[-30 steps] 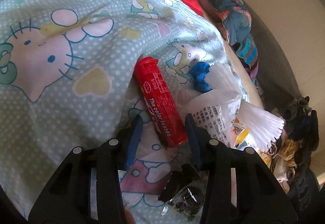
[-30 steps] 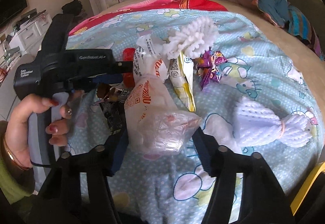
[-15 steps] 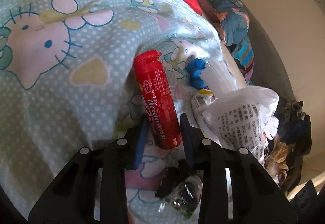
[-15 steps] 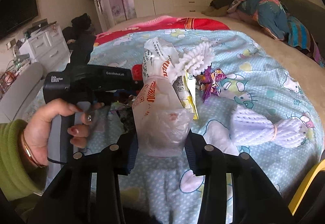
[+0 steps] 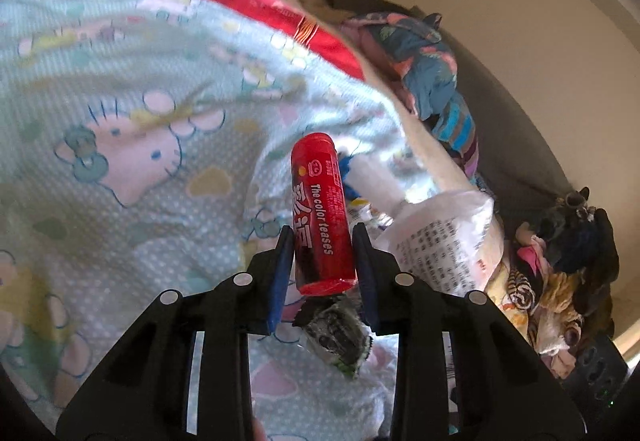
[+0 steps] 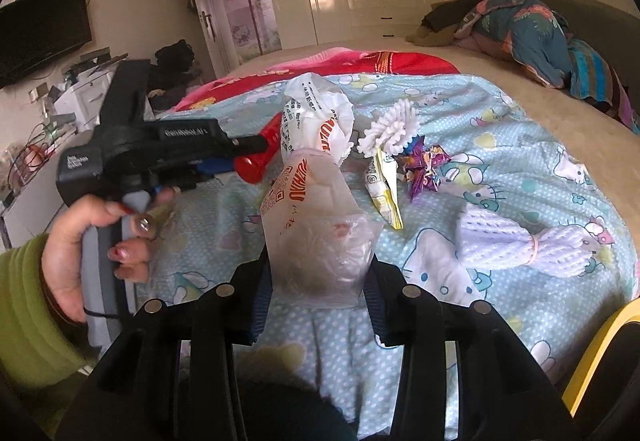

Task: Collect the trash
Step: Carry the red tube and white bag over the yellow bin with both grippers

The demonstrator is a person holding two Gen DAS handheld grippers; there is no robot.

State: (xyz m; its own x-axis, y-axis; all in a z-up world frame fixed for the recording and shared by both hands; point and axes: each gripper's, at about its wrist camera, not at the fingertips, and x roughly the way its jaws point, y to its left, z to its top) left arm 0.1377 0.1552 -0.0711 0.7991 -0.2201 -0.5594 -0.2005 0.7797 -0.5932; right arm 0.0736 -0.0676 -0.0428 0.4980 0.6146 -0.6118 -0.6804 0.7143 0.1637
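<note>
Pick-up step: left gripper point(image 5: 323, 237) clamps the red tube point(image 5: 322, 214), right gripper point(image 6: 319, 265) the plastic bag point(image 6: 320, 217) (both lifted clear of the bedspread point(image 6: 500, 169)); carrying to a bin comes next.

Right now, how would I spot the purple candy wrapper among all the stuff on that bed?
Start at the pale blue cartoon-cat bedspread that covers the bed. Near its middle, beyond the plastic bag gripped in the right tool, lies a small cluster of litter. The purple candy wrapper sits just right of the yellow-and-white snack packet, the only shiny purple, crinkled thing there.
</note>
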